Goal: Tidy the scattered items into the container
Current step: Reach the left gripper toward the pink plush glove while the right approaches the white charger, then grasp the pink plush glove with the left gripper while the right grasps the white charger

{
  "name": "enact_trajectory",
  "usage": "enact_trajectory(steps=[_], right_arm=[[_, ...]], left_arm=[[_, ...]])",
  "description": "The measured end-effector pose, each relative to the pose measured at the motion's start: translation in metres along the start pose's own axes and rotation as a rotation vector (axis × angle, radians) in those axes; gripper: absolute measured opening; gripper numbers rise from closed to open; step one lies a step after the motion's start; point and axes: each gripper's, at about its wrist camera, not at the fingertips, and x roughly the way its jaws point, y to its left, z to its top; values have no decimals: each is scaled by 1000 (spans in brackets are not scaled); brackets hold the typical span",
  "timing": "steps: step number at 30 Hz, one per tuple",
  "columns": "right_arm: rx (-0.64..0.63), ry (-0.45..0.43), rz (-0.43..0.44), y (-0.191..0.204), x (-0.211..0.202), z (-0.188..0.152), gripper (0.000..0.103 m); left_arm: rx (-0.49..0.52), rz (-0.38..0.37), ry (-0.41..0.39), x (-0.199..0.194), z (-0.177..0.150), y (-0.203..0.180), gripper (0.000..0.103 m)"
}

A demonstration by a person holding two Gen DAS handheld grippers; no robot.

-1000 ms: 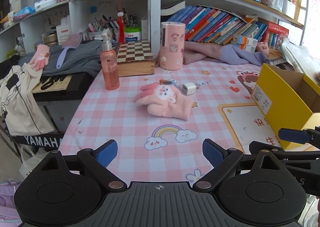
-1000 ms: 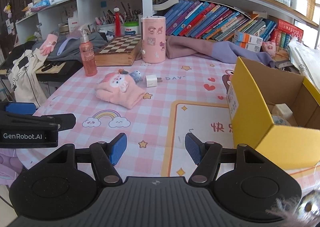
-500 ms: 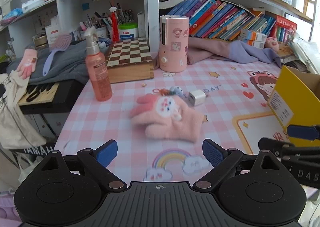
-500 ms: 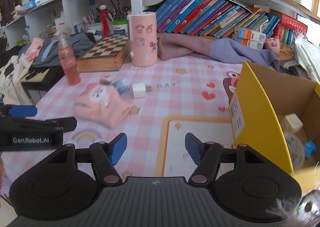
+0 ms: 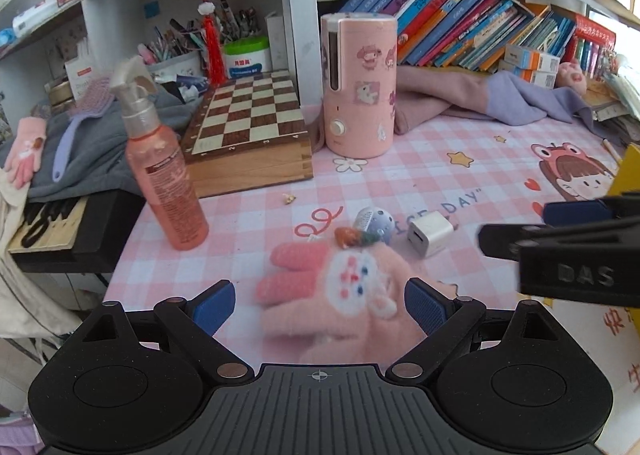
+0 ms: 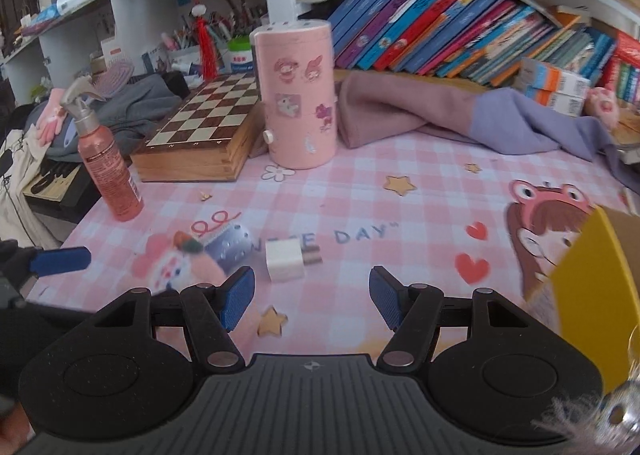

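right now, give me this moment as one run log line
left hand-held gripper: open, over pink glove | right hand-held gripper: open, near white charger | yellow box: at right

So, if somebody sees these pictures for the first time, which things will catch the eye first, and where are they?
Probably the fluffy pink glove, lying on the checked pink tablecloth just ahead of the left gripper, whose jaws are wide open. Next to it lie a small white charger and a little blue-grey toy. Behind them stand a tall pink canister and a wooden chessboard, under a shelf of colourful books.
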Motion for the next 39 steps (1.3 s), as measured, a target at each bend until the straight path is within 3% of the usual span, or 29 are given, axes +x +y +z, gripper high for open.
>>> enact_trajectory(steps=[11,14,18,24,26,32,39], right_arm=[[-81,105,51,3,68,24,61],[-88,135,58,2,80,24,61],[-69,159,71,-3,86,22,58],[-65,159,81,-5,89,20,49],[-70,152,90,-5,87,19,42],[-92,127,75,-4,75,13,41],[-66,53,76,-12,28,12,41]], left_arm=[[57,6,47,29,11,-8,85],[59,-17,72,33,11,-8,70],[64,-63,84,28,11,-12,40],[77,-81,73,13,9,-15,18],[49,-88,69,5,9,-12,16],[-24,-130,42,-22,8,-7,14],[-92,-172,-15,-51,8,-6,14]])
